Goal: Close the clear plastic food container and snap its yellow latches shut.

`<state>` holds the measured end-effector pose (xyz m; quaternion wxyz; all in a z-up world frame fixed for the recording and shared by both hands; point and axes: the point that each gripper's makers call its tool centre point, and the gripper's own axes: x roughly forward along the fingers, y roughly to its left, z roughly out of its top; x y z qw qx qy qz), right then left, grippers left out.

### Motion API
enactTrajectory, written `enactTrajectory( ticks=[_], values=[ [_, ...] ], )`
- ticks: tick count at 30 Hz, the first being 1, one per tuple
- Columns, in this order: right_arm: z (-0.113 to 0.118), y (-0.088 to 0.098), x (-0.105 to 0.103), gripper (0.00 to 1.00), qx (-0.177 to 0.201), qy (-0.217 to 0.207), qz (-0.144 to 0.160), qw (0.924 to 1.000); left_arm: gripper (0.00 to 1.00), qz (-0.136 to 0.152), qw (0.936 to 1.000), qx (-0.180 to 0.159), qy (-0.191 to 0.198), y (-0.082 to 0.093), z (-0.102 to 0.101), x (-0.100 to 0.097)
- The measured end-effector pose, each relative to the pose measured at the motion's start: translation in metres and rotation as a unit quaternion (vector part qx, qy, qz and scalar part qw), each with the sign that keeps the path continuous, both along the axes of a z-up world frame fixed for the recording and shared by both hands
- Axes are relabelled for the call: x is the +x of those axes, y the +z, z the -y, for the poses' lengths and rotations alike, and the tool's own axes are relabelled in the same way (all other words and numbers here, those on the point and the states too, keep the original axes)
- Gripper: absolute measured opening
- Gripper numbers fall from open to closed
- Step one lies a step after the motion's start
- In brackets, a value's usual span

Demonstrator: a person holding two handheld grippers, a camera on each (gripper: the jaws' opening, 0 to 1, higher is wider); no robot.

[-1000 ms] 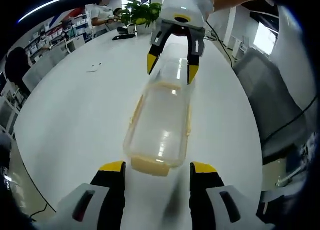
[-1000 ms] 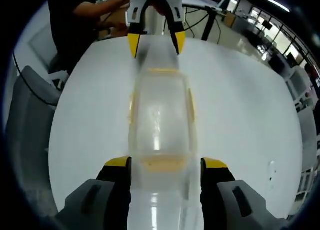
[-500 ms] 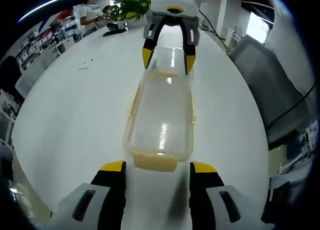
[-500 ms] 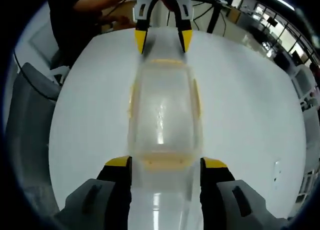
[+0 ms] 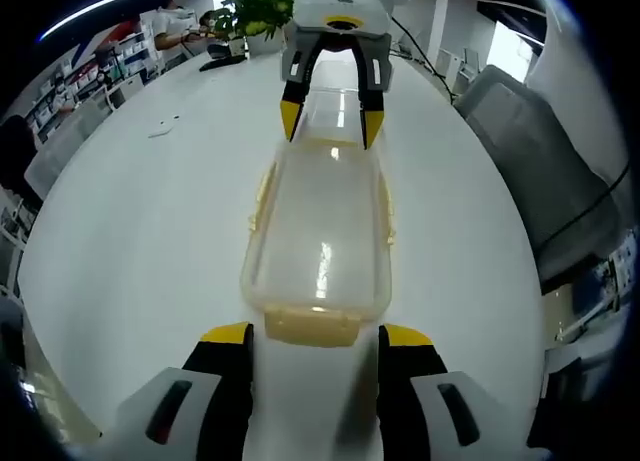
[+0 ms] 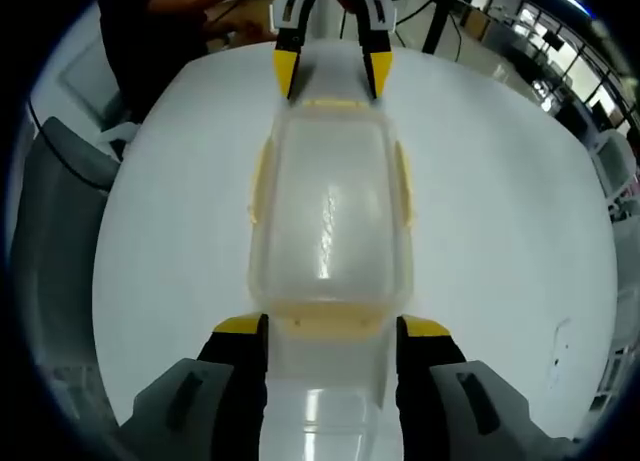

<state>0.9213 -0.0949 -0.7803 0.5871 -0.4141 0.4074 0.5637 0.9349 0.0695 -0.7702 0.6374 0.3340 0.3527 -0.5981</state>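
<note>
In the left gripper view we see our left gripper [image 5: 315, 333] with its fingers [image 5: 226, 335] spread wide, the near yellow latch [image 5: 312, 325] of the clear container [image 5: 318, 236] lying between their tips; we cannot tell whether they touch it. The container lies lengthwise on the white worktop [image 5: 140, 231], lid on. At its far end the right gripper [image 5: 326, 125] points back at us, fingers parted astride that end. In the right gripper view its own fingers [image 6: 238, 327] stand apart either side of the container's near latch [image 6: 325, 324]. Beyond, a potted plant [image 5: 252, 9] sits at the worktop's far edge
</note>
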Motion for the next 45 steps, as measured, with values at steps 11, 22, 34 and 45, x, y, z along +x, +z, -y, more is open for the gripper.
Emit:
enactTrajectory(
  ticks=[11, 22, 34, 45],
  values=[
    [-0.001, -0.008, 0.0, 0.47, -0.004, 0.009, 0.002, 1.0, 0.42, -0.003, 1.0, -0.003, 0.001, -0.007, -0.001, -0.001],
    [-0.001, -0.011, 0.001, 0.44, 0.0, 0.004, -0.01, 0.9999, 0.4, -0.005, 0.9999, -0.011, -0.002, -0.012, 0.003, 0.001],
    [-0.001, -0.012, 0.005, 0.44, 0.002, 0.005, -0.011, 0.9999, 0.38, 0.007, 0.9997, -0.014, -0.018, -0.014, 0.005, 0.005],
    [0.0, -0.012, 0.008, 0.38, 0.002, 0.009, -0.01, 0.9999, 0.35, 0.007, 0.9993, -0.02, -0.032, -0.013, 0.005, 0.005]
  ],
)
